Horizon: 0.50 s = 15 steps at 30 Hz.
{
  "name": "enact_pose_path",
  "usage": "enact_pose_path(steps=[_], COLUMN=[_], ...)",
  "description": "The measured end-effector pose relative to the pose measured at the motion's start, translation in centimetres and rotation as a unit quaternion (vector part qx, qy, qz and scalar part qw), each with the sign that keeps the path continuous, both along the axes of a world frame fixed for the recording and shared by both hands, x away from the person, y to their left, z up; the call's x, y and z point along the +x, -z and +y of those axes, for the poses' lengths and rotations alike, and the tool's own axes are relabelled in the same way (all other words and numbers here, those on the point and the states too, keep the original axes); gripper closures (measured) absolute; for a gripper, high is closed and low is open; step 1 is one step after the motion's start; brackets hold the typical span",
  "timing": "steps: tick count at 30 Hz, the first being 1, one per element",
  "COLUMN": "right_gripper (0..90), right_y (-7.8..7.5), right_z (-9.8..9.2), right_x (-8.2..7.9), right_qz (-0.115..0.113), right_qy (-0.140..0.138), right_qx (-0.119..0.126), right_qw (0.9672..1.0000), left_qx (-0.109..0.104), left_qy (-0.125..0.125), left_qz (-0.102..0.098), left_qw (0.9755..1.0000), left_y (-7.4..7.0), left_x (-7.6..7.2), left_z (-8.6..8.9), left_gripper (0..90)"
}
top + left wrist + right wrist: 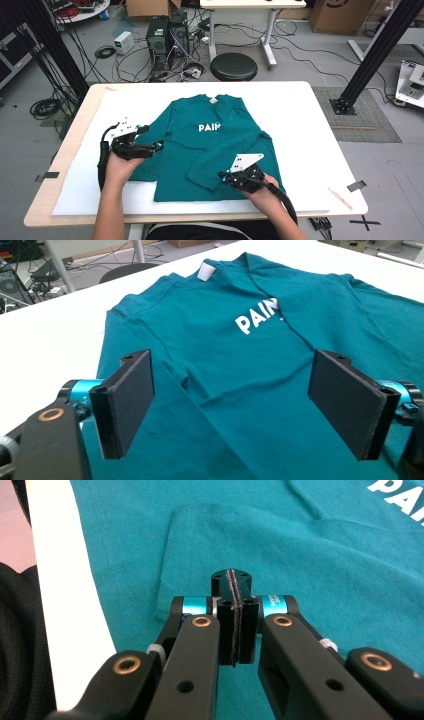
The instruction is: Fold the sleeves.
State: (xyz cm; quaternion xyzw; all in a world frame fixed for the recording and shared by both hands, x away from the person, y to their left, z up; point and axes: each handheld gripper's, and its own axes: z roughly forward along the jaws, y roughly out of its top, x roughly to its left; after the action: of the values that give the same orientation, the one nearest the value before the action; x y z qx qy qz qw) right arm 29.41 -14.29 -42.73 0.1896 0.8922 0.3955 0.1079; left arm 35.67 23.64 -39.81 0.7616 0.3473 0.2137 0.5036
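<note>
A teal T-shirt [210, 145] with white lettering [209, 127] lies flat on the white-covered table [300, 125], collar away from me. Its right sleeve is folded in over the body. My left gripper [152, 137] hovers at the shirt's left sleeve with its jaws wide open. In the left gripper view the two black pads [127, 400] stand far apart over the shirt [240, 370], with nothing between them. My right gripper [223, 175] sits low over the folded sleeve near the hem. In the right gripper view its pads [232, 580] are pressed together above the cloth [325, 555], holding no fabric that I can see.
A white sheet [80, 195] covers most of the wooden tabletop. Beyond the far edge stand a black stool [233, 66], computer towers [167, 35] and loose cables on the floor. A black frame post [380, 47] rises at the right. Bare sheet lies to the shirt's right.
</note>
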Motion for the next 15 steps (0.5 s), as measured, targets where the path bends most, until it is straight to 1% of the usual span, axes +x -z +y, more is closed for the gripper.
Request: enact_pose_path(steps=[3,7,9,11,12,13,14,15], right_gripper=[90.0,90.0,90.0,90.0,77.2,77.2,74.7,69.4], right_y=[0.0,-0.3,-0.4,-0.6,-0.8,-0.8,-0.8,-0.6], right_z=[-0.1,-0.3,-0.4,-0.6,-0.9,-0.9,-1.1,-1.3], right_x=[-0.1,-0.4,-0.6,-0.8,-0.7,-0.7,-0.4,-0.1], right_qz=[0.005,-0.001,0.000,-0.004,-0.016,-0.016,-0.015,-0.008], right_qy=[-0.001,-0.004,-0.002,-0.002,0.009,0.009,0.019,0.033], right_qx=[0.000,0.000,0.001,0.004,0.012,0.012,0.018,0.022], right_qw=[1.0000,1.0000,1.0000,1.0000,0.9998,0.9998,0.9996,0.9992], left_qx=[0.003,0.004,0.005,0.004,0.004,0.003,0.003,0.003], left_qy=[0.002,0.002,0.001,0.001,0.002,0.002,0.001,0.002], left_qz=[0.000,0.000,0.001,0.000,0.000,0.000,-0.001,-0.002], left_qw=[1.0000,1.0000,1.0000,1.0000,1.0000,1.0000,1.0000,1.0000], left_y=[0.0,0.0,0.0,0.0,0.0,0.0,-0.1,-0.1], left_x=[0.0,0.1,0.1,0.1,0.1,0.1,0.0,0.0], left_z=[-0.1,-0.2,-0.2,-0.1,-0.1,-0.2,-0.2,-0.2], left_gripper=[18.8,18.8,18.8,18.8,18.8,18.8,18.8,18.8])
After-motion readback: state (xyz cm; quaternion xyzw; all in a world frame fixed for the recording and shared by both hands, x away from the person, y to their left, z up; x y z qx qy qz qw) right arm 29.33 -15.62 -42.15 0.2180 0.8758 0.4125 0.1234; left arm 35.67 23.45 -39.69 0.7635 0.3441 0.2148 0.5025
